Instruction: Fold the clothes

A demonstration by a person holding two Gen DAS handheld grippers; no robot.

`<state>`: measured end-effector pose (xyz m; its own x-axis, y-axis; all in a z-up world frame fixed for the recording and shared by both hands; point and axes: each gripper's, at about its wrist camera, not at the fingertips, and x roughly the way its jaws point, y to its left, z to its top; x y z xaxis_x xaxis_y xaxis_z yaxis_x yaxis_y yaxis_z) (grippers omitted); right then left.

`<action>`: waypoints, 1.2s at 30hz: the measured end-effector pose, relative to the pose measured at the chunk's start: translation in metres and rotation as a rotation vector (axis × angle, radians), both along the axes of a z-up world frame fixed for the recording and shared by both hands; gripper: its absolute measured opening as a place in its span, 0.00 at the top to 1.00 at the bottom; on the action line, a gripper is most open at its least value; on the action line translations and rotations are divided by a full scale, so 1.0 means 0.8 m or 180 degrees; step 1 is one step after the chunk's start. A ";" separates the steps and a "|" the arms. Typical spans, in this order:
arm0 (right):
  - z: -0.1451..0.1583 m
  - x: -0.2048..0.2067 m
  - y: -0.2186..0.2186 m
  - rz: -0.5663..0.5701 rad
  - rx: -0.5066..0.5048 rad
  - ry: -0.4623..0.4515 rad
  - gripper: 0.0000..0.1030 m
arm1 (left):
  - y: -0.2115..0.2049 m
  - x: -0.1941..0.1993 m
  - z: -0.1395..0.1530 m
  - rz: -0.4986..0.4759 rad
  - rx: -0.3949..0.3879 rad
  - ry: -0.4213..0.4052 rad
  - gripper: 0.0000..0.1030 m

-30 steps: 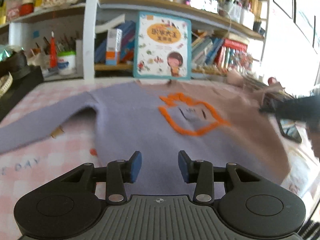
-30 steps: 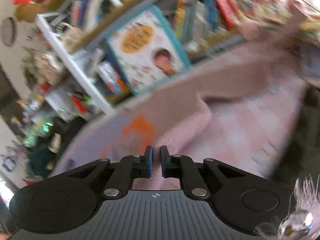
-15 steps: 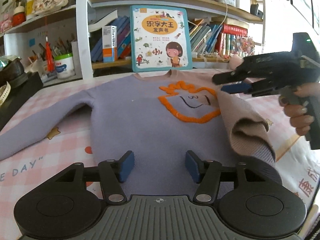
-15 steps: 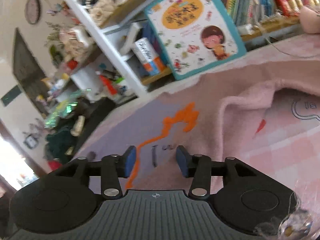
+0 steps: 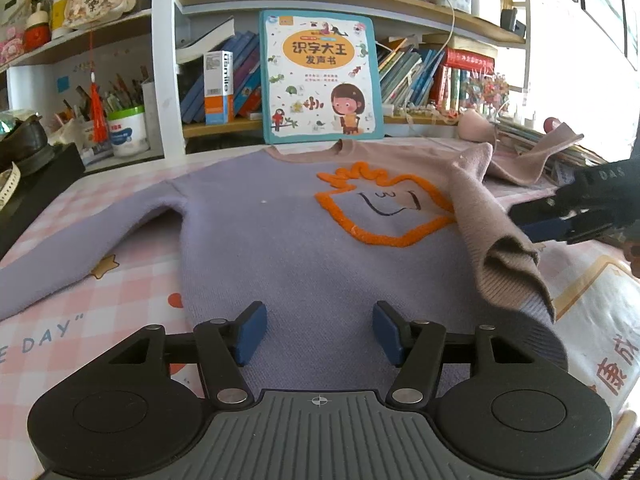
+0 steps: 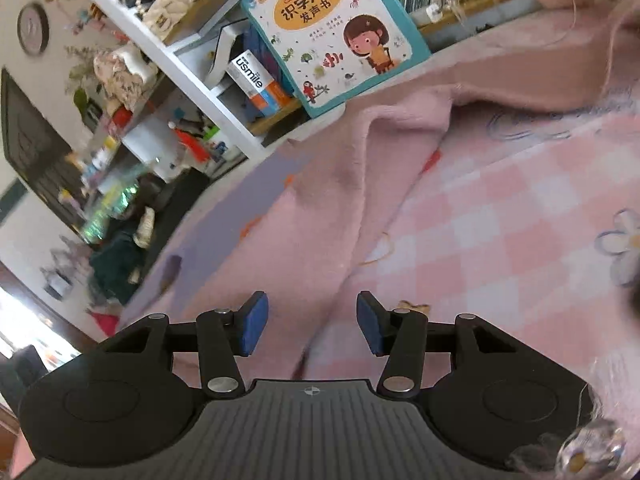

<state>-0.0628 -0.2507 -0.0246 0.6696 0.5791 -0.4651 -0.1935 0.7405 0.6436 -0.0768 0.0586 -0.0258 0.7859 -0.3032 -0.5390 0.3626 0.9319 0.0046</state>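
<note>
sweater (image 5: 280, 240): matt soft knit | tablecloth (image 5: 100, 304): smooth, glossy | book (image 5: 320, 80): glossy cover

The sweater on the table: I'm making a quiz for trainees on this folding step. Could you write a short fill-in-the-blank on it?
1. The outline stitched on the sweater front is coloured ____.
2. The sweater's folded-over side lies on the picture's ____ in the left wrist view.
3. The left gripper has jaws that are ____.
4. The upright picture book stands ____ the sweater's collar.

Missing words: orange; right; open; behind
</note>
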 end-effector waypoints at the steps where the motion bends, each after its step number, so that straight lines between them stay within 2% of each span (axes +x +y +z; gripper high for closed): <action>1: 0.000 0.003 0.003 0.0019 0.0032 -0.0010 0.55 | 0.000 0.000 0.000 -0.0001 -0.0006 0.0002 0.42; 2: 0.001 0.005 0.007 0.0033 0.0049 -0.0015 0.55 | 0.000 0.001 0.000 -0.0001 -0.0009 0.0004 0.42; 4: 0.003 0.005 0.014 0.0023 -0.0005 -0.0037 0.66 | 0.002 0.001 0.000 -0.0005 -0.0005 0.0003 0.42; 6: 0.007 -0.003 0.011 0.0038 -0.0072 -0.0091 0.84 | 0.003 0.001 0.000 -0.0007 -0.0009 0.0003 0.42; 7: 0.010 -0.009 0.006 0.0050 -0.0060 -0.0107 0.87 | 0.003 0.001 0.000 -0.0007 -0.0011 0.0003 0.42; 10: 0.028 -0.040 -0.019 -0.0013 -0.0185 -0.0198 0.88 | 0.002 0.001 0.000 -0.0008 -0.0008 0.0000 0.42; 15: 0.068 -0.114 -0.062 -0.0365 -0.0849 -0.0357 0.90 | 0.001 0.001 0.000 -0.0006 -0.0005 -0.0001 0.42; 16: 0.073 -0.128 -0.068 -0.0432 -0.0980 -0.0351 0.92 | 0.001 0.001 0.000 -0.0006 -0.0004 -0.0001 0.42; 17: 0.075 -0.140 -0.073 -0.0488 -0.1105 -0.0341 0.99 | 0.001 0.001 0.000 -0.0006 -0.0002 -0.0002 0.42; 21: 0.066 -0.166 -0.079 -0.0570 -0.1480 -0.0204 0.99 | 0.002 0.002 0.001 -0.0004 -0.0011 0.0009 0.42; 23: 0.061 -0.167 -0.083 -0.0631 -0.1478 -0.0171 0.99 | 0.005 0.001 0.003 0.0030 -0.0051 0.0040 0.41; 25: 0.060 -0.163 -0.088 -0.0735 -0.1288 -0.0186 0.97 | 0.011 -0.002 0.007 0.0111 -0.0076 0.0055 0.41; 26: 0.060 -0.160 -0.088 -0.0727 -0.1233 -0.0216 0.91 | 0.014 -0.005 0.010 0.0160 -0.0070 0.0028 0.41; 27: 0.060 -0.156 -0.087 -0.0711 -0.1203 -0.0246 0.79 | 0.019 -0.009 0.013 0.0220 -0.0055 -0.0015 0.41; 29: 0.059 -0.145 -0.081 -0.0682 -0.1214 -0.0286 0.63 | 0.030 -0.016 0.018 0.0348 -0.0035 -0.0089 0.41; 34: 0.040 -0.118 -0.062 -0.0621 -0.1513 -0.0177 0.63 | 0.060 -0.019 0.020 0.0770 -0.0064 -0.0099 0.43; 36: 0.031 -0.115 -0.057 -0.0593 -0.1597 -0.0159 0.65 | 0.069 -0.015 0.016 0.0883 -0.0138 -0.0037 0.51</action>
<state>-0.1551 -0.2963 0.0004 0.7681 0.1633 -0.6192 -0.0508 0.9794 0.1952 -0.0887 0.1135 -0.0129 0.8480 -0.0981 -0.5208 0.0938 0.9950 -0.0347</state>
